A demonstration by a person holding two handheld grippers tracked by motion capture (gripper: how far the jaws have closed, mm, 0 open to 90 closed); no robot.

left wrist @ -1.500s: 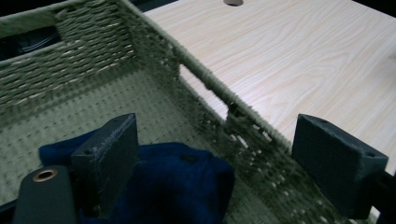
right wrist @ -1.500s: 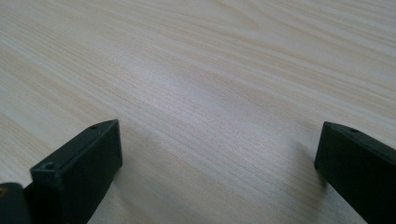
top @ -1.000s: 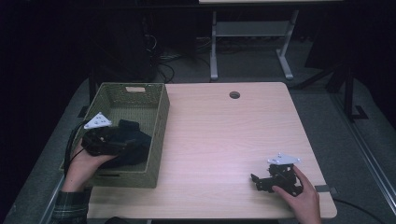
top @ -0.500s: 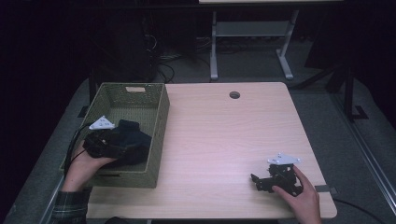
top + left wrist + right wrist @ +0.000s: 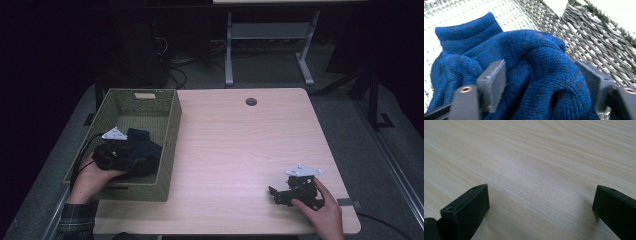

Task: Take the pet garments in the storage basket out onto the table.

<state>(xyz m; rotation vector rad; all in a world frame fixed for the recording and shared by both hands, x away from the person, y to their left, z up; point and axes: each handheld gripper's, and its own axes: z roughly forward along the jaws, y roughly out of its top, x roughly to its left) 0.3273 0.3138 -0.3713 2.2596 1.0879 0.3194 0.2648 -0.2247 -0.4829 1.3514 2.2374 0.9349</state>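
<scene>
1. One garment is in play: a bunched blue knitted woollen piece with a ribbed cuff or collar (image 5: 529, 75), lying inside the olive-green woven rectangular basket (image 5: 170, 125) at the table's left, against the near end of its floor.

2. The left gripper (image 5: 541, 82) is down in the basket with its jaws spread wide, one on each side of a thick fold of the knit. The fabric bulges between them, but they are not pressed onto it.

3. The step in hand appears to be taking hold of the garment. To do it well, I would judge, the jaws should sink deeper so they bite a full fold rather than a loose outer layer, then squeeze firmly before any lift; soft knit slips and may snag on the woven wall just beside it.

4. The right gripper (image 5: 287, 192) rests low over the pale wood-grain table (image 5: 240, 150) near its front right corner, jaws wide apart with nothing between them.

5. Count: one garment, one basket, two grippers, two hands, one round cable hole (image 5: 251, 101) in the tabletop.
</scene>
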